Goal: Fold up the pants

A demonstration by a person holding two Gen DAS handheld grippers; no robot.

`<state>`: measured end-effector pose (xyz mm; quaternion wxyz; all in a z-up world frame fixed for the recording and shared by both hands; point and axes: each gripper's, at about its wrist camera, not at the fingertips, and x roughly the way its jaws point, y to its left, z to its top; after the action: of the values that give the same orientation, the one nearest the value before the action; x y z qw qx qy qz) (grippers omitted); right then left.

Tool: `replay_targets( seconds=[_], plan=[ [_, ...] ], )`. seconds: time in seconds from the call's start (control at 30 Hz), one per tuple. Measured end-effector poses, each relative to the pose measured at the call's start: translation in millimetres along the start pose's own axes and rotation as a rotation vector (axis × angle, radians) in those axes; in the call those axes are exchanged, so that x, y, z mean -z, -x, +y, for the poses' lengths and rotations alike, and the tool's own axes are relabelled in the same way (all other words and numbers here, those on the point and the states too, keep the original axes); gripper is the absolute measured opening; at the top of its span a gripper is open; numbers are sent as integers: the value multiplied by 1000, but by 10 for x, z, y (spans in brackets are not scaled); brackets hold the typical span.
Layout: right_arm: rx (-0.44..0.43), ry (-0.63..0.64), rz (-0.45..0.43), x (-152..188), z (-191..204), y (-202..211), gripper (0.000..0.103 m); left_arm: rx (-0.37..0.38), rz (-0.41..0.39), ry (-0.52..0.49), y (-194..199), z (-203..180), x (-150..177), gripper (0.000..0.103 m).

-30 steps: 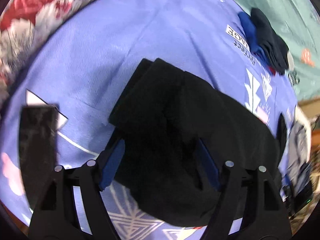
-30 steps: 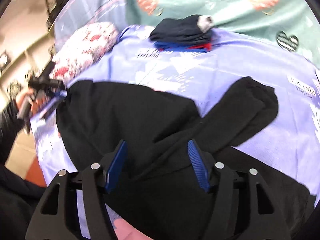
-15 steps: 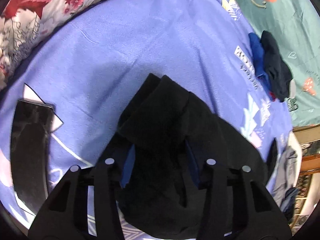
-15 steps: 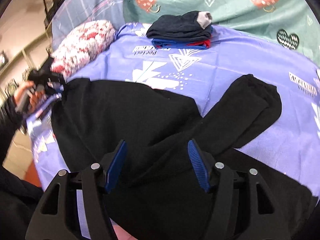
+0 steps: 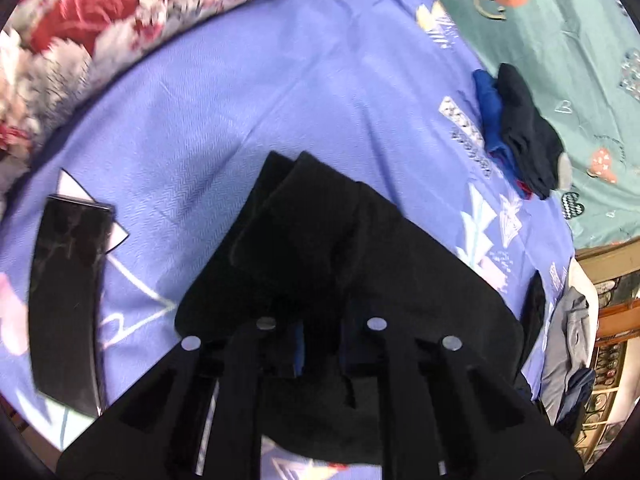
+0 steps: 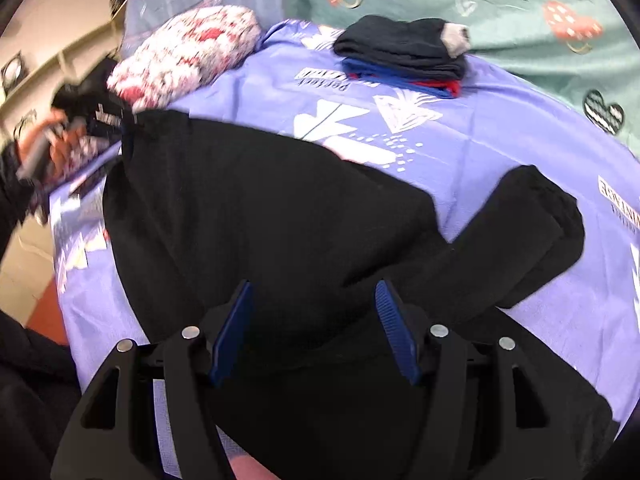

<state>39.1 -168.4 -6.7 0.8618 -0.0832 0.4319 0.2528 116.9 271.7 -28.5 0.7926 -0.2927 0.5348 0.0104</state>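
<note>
Purple printed bedding (image 6: 500,128) covers the work surface, with a teal heart-patterned sheet (image 6: 500,4) beyond it and a floral red-and-white pillow (image 5: 92,36) at the far edge. Black pants (image 6: 272,216) lie spread across the purple cloth, directly under and ahead of both tools.

From the left wrist view, the left gripper (image 5: 320,344) has just been closing, and its jaws now stand nearly together, pinching a fold of the black pants between them; only a sliver of blue pad shows through the dark cloth. Ahead of this gripper the fabric rises into a doubled, layered ridge. Off to its left a flat, glossy black slab (image 5: 68,296) rests on the bedding, clear of the pants. Far ahead and to its right sits a stack of folded clothes (image 5: 520,136), dark navy on top with blue and red beneath.

From the right wrist view, the right gripper (image 6: 314,332) hangs over the pants with its blue pads (image 6: 396,332) standing well apart; black cloth fills the space between and below them, but the pads do not press on it. One pant leg (image 6: 520,240) reaches out ahead and to the right of this gripper, its end doubled over. The folded stack lies far ahead, near the teal sheet. To the far left, a person's hand (image 6: 52,140) holds the other tool, blurred.
</note>
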Motion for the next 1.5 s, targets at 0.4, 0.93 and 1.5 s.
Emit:
replay_targets(
  seconds=[0.4,0.93,1.5],
  plan=[
    [-35,11,21,-4,58,-103,64,-99,62,37,-5,411,378,19],
    [-78,205,80,134,185,117,58,-185,-95,-92,451,142,386,84],
    [-138,397,278,48,396,-424,39,-170,-12,-126,-180,-59,817,88]
  ],
)
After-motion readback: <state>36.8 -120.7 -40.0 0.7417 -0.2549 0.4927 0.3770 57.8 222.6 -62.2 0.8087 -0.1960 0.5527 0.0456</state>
